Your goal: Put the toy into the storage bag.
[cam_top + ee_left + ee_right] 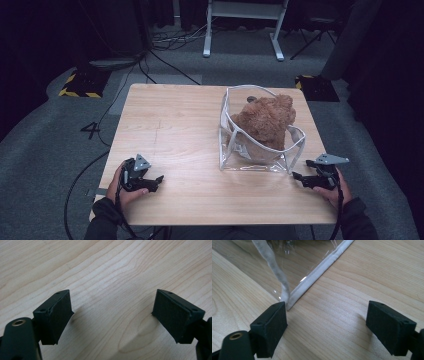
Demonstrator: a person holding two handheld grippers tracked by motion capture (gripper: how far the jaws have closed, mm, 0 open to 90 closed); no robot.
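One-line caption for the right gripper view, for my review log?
Right gripper, fingers open, low over the wooden table, facing the white-trimmed corner of a clear plastic bag.

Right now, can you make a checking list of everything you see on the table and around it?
Surface: light wooden table, bare wood between the left gripper's jaws.
Job's things: brown teddy bear sitting inside a clear plastic bag with white trim, on the table's right half.
Clutter: nothing seen.
Grippers: left gripper open, low over bare wood; right gripper open, beside the bag's near right corner, one jaw close to it.
Cables: black cable trailing over the floor at left; more cables on the floor behind the table.
Surroundings: grey carpet, white frame legs at the back, yellow-black striped pads.
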